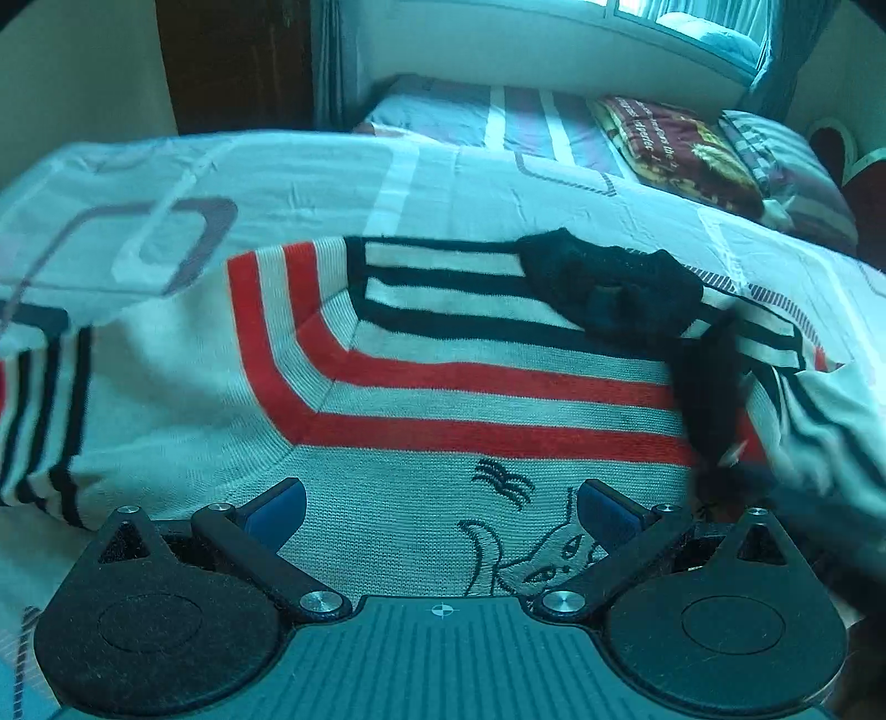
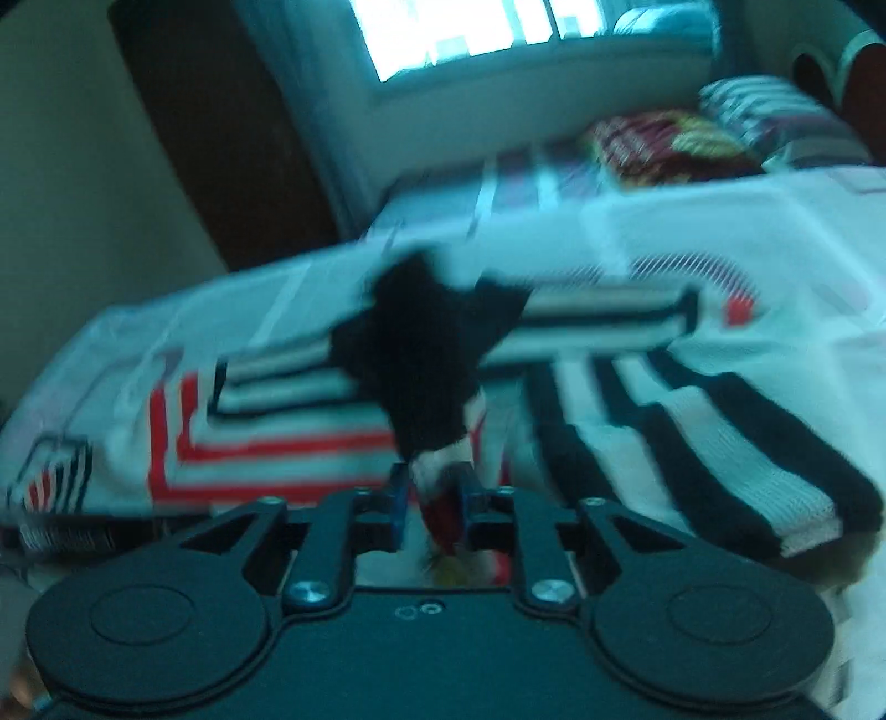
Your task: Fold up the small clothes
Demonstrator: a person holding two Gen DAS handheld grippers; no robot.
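Note:
A white knit sweater (image 1: 443,399) with red and black stripes and a stitched cat lies spread on the bed, its black collar (image 1: 609,288) at the far right. My left gripper (image 1: 440,512) hovers low over the cat design. Its blue pads (image 1: 277,509) stand wide apart with nothing gripped. The right wrist view is blurred. There my right gripper (image 2: 434,498) has narrow jaws with a bunch of the sweater's (image 2: 277,443) white and red fabric pinched between them. The black collar (image 2: 421,343) is drawn toward it, and a striped sleeve (image 2: 692,443) lies to the right.
The bed sheet (image 1: 277,166) is pale with rounded patterns. A dark red printed blanket (image 1: 681,149) and a striped pillow (image 1: 786,160) lie at the far right. A dark wooden door (image 1: 238,61) and a bright window (image 2: 470,27) stand beyond the bed.

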